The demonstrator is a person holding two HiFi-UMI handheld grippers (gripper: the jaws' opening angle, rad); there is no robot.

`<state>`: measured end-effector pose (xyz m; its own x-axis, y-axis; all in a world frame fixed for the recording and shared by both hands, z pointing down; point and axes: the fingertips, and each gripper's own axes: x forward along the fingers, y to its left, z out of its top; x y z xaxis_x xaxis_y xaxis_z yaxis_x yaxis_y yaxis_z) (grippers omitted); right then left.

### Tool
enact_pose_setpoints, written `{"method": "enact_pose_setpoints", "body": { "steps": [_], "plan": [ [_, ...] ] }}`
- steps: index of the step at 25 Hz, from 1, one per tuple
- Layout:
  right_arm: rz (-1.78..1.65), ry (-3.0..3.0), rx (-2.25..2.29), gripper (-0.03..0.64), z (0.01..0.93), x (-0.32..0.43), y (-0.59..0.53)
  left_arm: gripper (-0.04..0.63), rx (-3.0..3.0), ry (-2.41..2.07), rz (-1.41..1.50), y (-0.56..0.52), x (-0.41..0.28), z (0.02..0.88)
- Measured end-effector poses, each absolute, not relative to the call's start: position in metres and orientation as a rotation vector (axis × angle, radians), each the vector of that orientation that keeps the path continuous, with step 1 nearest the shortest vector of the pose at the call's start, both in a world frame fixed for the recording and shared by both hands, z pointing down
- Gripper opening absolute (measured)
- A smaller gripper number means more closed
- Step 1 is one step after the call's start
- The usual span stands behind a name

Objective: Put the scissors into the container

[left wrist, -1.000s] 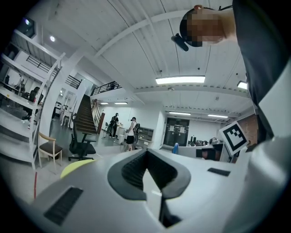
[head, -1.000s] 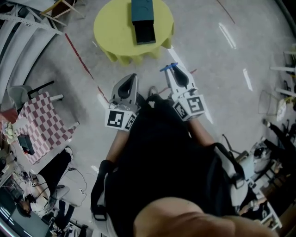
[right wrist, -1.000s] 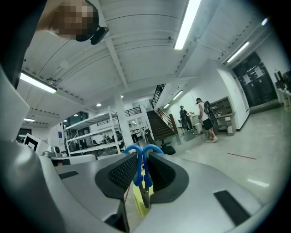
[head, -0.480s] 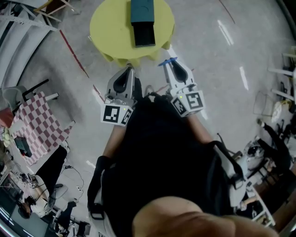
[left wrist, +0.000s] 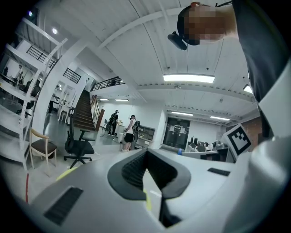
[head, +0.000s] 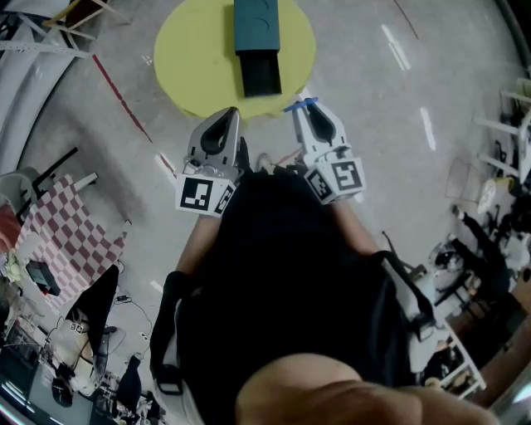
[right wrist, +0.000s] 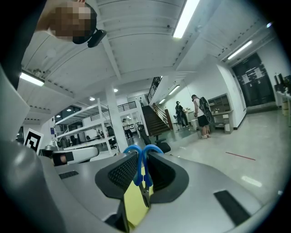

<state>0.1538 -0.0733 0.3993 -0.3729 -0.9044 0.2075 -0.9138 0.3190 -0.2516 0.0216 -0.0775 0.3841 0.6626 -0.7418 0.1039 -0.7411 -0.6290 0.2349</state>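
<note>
In the head view a teal container (head: 255,25) with a dark open compartment (head: 260,75) lies on a round yellow table (head: 199,58). My right gripper (head: 304,110) hovers at the table's near edge, shut on blue-handled scissors (head: 300,105). The right gripper view shows the blue scissors (right wrist: 142,164) pinched between the pads of the right gripper (right wrist: 143,175), blades pointing back toward the camera, with yellow table (right wrist: 134,205) below. My left gripper (head: 224,123) is level beside it, short of the table edge. In the left gripper view, the left gripper (left wrist: 149,173) has its jaws together with nothing between them.
A red line (head: 120,95) crosses the grey floor left of the table. A checkered-cloth table (head: 75,241) stands at the left, cluttered racks (head: 489,249) at the right. Far off are an office chair (left wrist: 77,145), two standing people (left wrist: 131,129) and a staircase (right wrist: 157,120).
The person has stepped toward the yellow table. Both grippers have moved forward and now sit at its near edge. The scissors stay held in the right gripper.
</note>
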Motion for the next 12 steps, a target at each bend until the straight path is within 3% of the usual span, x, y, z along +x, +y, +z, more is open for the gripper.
{"method": "enact_pose_setpoints", "body": {
  "steps": [12],
  "plan": [
    [0.582,-2.443,1.746,0.075,0.432,0.136,-0.143,-0.005,2.618,-1.109,0.015,-0.156,0.013,0.397]
  ]
}}
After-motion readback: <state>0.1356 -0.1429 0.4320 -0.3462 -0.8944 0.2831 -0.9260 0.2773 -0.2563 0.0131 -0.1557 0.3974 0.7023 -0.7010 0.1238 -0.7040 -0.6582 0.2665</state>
